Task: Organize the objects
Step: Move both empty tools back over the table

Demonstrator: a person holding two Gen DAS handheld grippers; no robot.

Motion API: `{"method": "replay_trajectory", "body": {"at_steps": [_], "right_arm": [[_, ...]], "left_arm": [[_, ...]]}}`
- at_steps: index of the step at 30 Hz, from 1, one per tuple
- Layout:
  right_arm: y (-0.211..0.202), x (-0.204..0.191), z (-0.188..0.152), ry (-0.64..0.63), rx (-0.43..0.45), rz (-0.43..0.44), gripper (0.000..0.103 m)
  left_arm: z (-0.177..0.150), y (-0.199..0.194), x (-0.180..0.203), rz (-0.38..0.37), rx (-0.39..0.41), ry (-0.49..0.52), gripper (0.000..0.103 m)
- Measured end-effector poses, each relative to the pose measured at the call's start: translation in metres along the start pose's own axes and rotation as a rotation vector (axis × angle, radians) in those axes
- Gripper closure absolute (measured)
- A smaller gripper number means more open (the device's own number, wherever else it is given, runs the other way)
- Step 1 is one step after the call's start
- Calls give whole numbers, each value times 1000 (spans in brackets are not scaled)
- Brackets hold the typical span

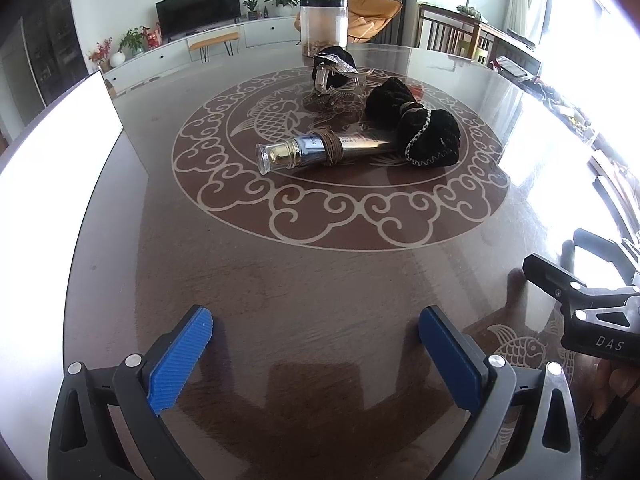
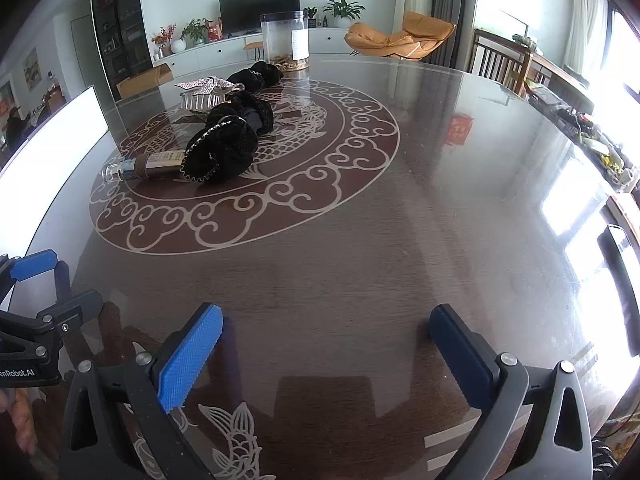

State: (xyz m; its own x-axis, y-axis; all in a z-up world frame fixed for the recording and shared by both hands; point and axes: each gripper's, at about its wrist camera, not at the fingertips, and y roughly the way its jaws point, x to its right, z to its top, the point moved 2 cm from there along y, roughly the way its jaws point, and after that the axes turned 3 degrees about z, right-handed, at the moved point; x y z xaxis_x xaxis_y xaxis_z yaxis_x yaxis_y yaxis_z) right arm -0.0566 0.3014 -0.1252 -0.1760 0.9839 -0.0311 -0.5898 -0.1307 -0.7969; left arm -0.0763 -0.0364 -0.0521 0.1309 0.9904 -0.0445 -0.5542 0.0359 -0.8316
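Bottle (image 1: 320,152) lies on its side touching a black scrunchie (image 1: 430,138); left gripper (image 1: 316,338) and right gripper (image 2: 326,340) both gape wide, empty.

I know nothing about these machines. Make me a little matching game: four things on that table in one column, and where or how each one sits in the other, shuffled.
Things:
1. bottle
2. clear jar
3. black scrunchie
4. left claw

States:
A. standing upright at the table's far edge
B. open, holding nothing
C. lying on its side, cord wound round it
D. soft, trimmed with pale stitching

Pairs: 1-C, 2-A, 3-D, 4-B
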Motion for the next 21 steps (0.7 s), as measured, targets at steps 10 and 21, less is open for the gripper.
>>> {"method": "replay_trajectory", "body": {"at_steps": [10, 21], "right_arm": [[0, 0, 0, -1, 0, 1, 0], [1, 0, 0, -1, 0, 1, 0]], "left_arm": [[1, 2, -1, -1, -3, 4, 0], [17, 13, -9, -30, -3, 45, 0]]}}
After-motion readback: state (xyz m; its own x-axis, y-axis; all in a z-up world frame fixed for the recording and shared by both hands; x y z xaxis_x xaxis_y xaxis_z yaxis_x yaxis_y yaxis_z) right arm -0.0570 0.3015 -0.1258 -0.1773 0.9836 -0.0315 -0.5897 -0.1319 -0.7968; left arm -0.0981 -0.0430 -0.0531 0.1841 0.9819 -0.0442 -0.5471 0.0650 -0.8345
